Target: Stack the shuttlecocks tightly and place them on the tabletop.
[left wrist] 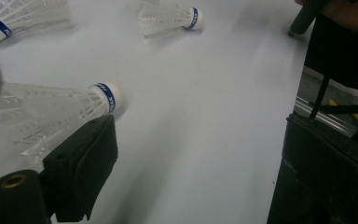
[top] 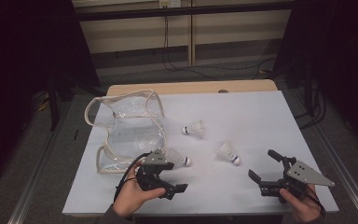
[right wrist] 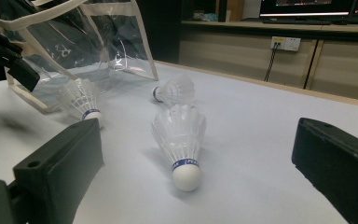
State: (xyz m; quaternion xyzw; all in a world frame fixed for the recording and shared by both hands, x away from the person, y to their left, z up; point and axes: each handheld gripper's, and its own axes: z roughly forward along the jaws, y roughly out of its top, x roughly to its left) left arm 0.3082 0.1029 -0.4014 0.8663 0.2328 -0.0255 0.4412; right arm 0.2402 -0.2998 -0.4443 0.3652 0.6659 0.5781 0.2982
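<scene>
**Hovering over three shuttlecocks with both sets of fingers spread wide**

Resting low over the white surface (top: 261, 116), the left gripper (top: 170, 179) is held in a hand (top: 133, 196) at the near edge. Its fingers stand wide apart, and nothing sits between them. In the left gripper view the nearest shuttlecock (left wrist: 51, 109) lies on its side just past the tip of the left-hand finger (left wrist: 81, 161), its white cork and blue band pointing toward the gap, its feather skirt running away to the outside of that finger. Whether the finger touches the feathers cannot be told. In the high view the same shuttlecock (top: 179, 159) lies just beside the gripper's grey plate, close to the front edge of the clear bag (top: 128, 130).

The right gripper (top: 265, 165) is held in the other hand (top: 303, 205) at the near right corner, and its fingers are also spread wide, holding nothing. In the right gripper view a second shuttlecock (right wrist: 181, 142) lies ahead of the gap between the fingers, cork toward the camera and skirt away, clear of both pads. In the high view it (top: 227, 153) lies beyond the fingertips, toward the middle of the surface.

A third shuttlecock (top: 194, 129) lies farther out from both sets of fingers, near the bag's right side. The bag stands open with its cream-trimmed rim raised, well beyond the left fingers.
</scene>
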